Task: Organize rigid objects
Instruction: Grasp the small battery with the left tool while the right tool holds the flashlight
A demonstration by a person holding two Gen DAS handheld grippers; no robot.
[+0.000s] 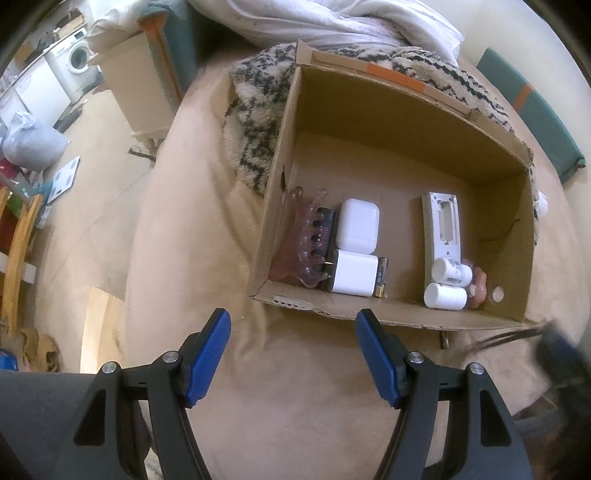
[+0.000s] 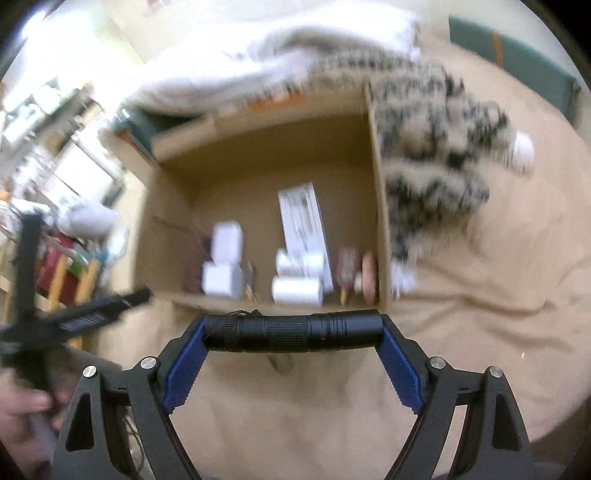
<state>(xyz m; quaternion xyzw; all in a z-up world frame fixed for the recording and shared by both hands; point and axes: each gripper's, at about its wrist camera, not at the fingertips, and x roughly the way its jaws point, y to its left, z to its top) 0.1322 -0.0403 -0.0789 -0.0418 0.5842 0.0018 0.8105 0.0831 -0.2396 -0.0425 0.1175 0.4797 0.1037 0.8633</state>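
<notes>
An open cardboard box (image 1: 399, 110) lies on a beige bed. Along its near wall sit a pink hair claw (image 1: 303, 240), a white earbud case (image 1: 358, 225), a white charger (image 1: 354, 275), a battery (image 1: 381, 277), a grey remote (image 1: 443, 225) and two white bottles (image 1: 445, 295). My left gripper (image 1: 293, 325) is open and empty, just short of the box's near wall. My right gripper (image 2: 293, 328) is shut on a black flashlight (image 2: 293, 329), held crosswise by its ends in front of the box (image 2: 376, 177). The right wrist view is blurred.
A black-and-cream fuzzy blanket (image 1: 258, 110) lies behind and beside the box, with white bedding (image 1: 332, 22) beyond. A teal cushion (image 1: 532, 110) sits at the right. The bed edge drops at the left to a floor with a washing machine (image 1: 74, 59) and clutter.
</notes>
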